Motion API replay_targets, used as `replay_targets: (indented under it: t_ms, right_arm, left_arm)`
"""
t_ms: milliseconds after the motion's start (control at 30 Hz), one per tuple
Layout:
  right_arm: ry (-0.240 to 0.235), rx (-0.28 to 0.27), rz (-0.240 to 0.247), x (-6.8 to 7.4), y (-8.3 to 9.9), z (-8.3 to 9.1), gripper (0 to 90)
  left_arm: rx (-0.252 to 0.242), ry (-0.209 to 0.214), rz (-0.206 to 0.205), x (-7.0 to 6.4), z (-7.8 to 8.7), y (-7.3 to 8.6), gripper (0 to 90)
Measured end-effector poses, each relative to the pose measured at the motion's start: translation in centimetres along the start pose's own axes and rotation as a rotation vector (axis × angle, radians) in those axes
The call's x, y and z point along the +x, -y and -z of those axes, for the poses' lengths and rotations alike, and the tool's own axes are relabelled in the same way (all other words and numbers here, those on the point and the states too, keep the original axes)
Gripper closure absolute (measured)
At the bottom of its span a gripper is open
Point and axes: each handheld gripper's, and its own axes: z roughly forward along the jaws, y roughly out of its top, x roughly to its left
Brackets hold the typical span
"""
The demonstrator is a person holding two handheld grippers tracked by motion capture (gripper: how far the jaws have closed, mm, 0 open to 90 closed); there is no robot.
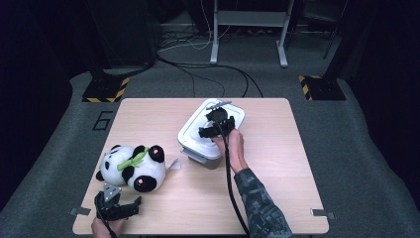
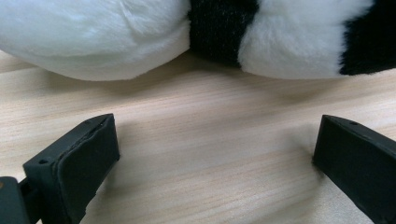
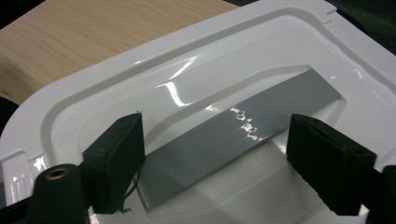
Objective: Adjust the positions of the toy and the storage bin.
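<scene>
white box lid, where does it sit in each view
High view: white box lid at table centre, under the right hand-held gripper.
Left gripper view: not in it; plush panda above open jaws.
Right gripper view: lid across the frame, grey handle strip between open jaws.
Shared landmark: wooden table.

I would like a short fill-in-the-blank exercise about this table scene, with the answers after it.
1. The right gripper hovers over the white ____ of the storage box.
2. A flat ____ handle strip crosses the middle of it.
3. The left gripper faces a plush ____ lying on the table.
4. Both grippers have their jaws ____.

Answers: lid; grey; panda; open
</scene>
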Motion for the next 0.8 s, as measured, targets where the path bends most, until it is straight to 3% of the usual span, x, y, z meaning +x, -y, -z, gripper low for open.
replay_targets:
  t_ms: [200, 800]
  right_arm:
    - [0.025, -0.007, 0.003, 0.3, 0.0, -0.5, 21.9]
    - [-0.002, 0.001, 0.022, -1.0, 1.0, 1.0, 37.2]
  left_arm:
    - [-0.001, 0.0, 0.0, 0.0, 0.0, 0.0, 0.0]
    - [0.002, 0.002, -0.001, 0.0, 0.0, 0.0, 0.0]
